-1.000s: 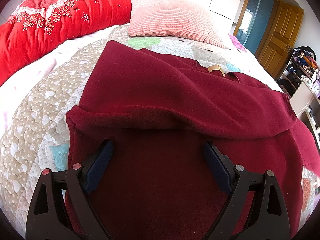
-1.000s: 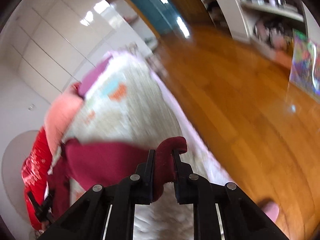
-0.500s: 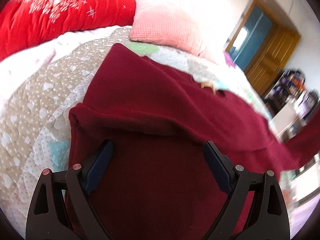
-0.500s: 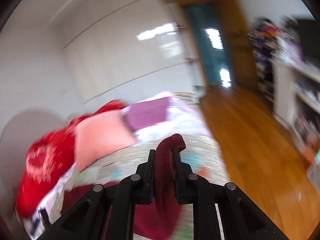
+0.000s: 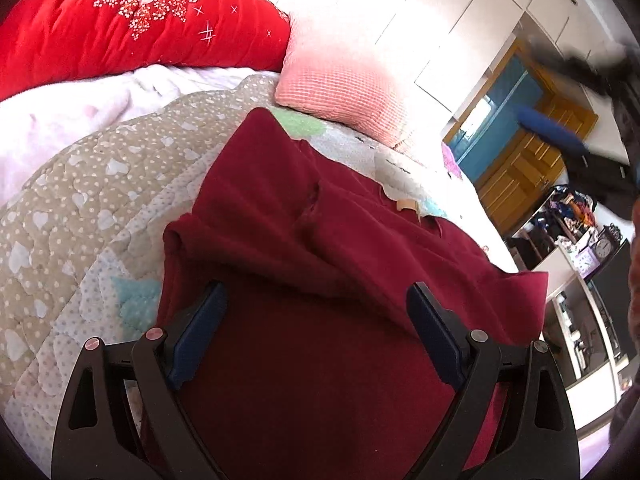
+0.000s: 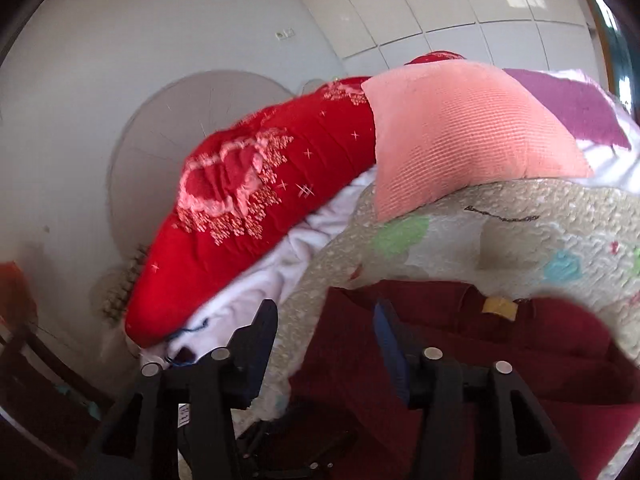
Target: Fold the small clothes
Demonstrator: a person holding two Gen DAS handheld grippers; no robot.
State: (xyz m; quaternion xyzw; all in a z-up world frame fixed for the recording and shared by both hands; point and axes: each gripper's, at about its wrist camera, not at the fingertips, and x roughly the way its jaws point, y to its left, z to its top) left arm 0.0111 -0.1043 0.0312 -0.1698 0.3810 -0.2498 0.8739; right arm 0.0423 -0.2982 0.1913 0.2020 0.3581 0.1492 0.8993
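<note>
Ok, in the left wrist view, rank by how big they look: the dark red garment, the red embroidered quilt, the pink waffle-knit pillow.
Largest to smallest, as they appear:
1. dark red garment, though it is nearest the camera
2. red embroidered quilt
3. pink waffle-knit pillow

The left gripper (image 5: 316, 320) is a matte black plastic frame with two angled fingers, each cut through with triangular openings. Dark blue rubber pads (image 5: 198, 334) line the inner faces of the fingers. Round pivot screws sit on the frame: two reddish ones on one finger, two silver ones on the other. The right gripper (image 6: 326, 330) has the same black open-work frame, blue pads and silver round screws, plus a small white label near its base.
</note>
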